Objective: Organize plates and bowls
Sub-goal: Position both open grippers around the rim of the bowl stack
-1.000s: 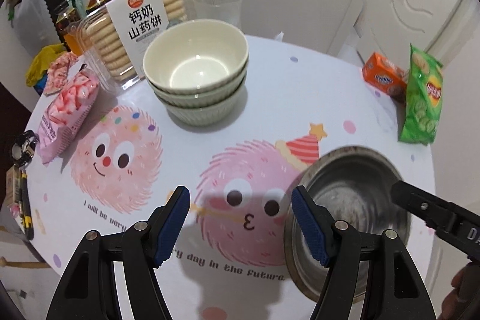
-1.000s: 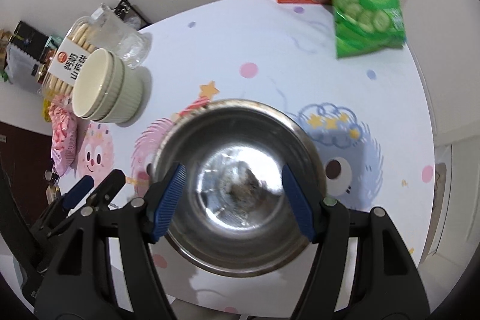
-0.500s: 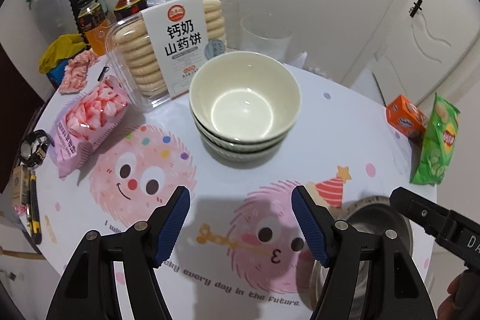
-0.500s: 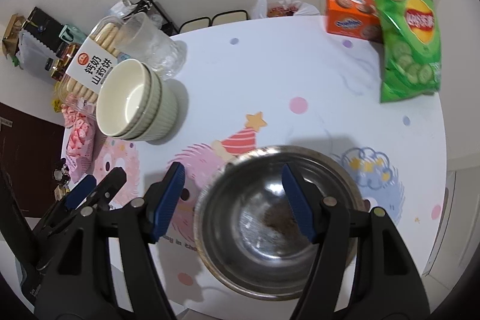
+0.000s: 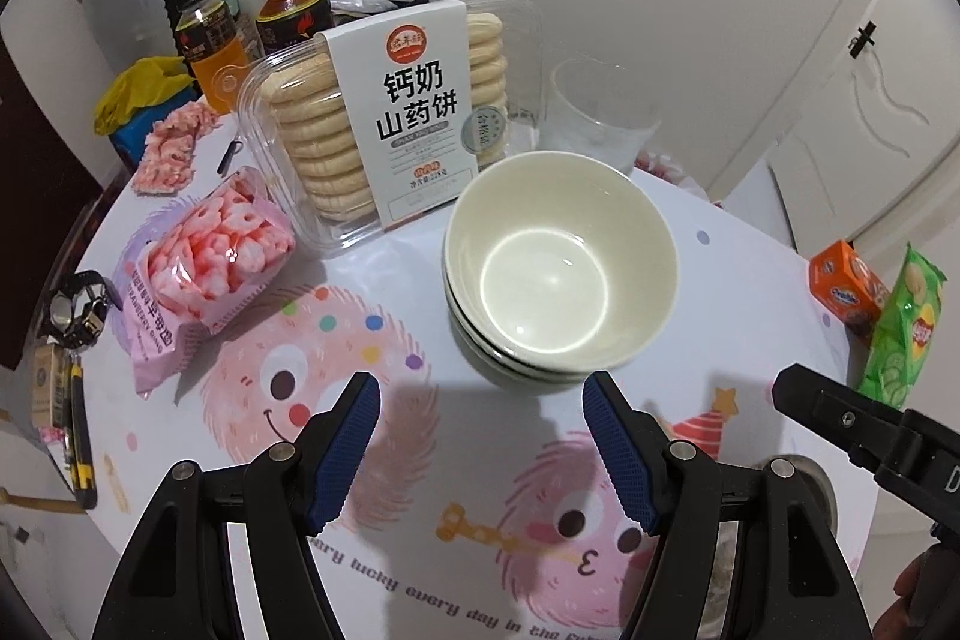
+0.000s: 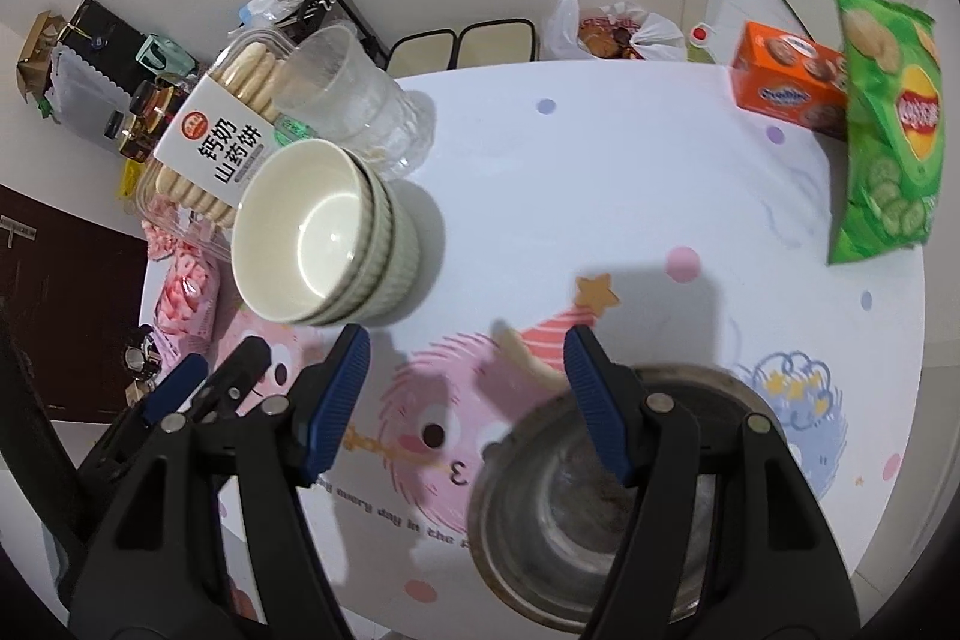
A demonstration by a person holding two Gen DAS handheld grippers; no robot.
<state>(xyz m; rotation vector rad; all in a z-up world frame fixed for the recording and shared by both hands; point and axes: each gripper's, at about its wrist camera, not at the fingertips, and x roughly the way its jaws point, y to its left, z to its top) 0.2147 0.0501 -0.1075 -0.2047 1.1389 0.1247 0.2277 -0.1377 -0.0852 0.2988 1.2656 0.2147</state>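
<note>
Nearest to me, my left gripper (image 5: pixel 480 436) has its fingers (image 5: pixel 345 451) released, with nothing between them but the printed tablecloth of the table (image 5: pixel 420 568). My right gripper (image 6: pixel 465 394) is spread the same way and empty; its right-hand finger stands over the near rim of the steel bowl (image 6: pixel 540 514), which sits at the near edge of the table just below and to the right of those fingers. I cannot tell whether that finger touches the rim.

Just ahead of the left fingers, close to their tips, is the stack of cream bowls (image 5: pixel 561 268), nested upright one inside another. From the right wrist view the same stack lies ahead and to the left. I judge the nesting is the tidy state the task wants, with the steel bowl the odd one out.

Behind the stack stands a clear cup (image 5: pixel 600 118), and beside that a biscuit box (image 5: pixel 414 124) tipped up on its long side, probably propped to save space. Left of the fingers lies a pink snack bag (image 5: pixel 204 268). Farthest right, a chips bag (image 6: pixel 888 124) and an orange box (image 6: pixel 786 82) sit at the table's far rim, well apart from the bowls.
</note>
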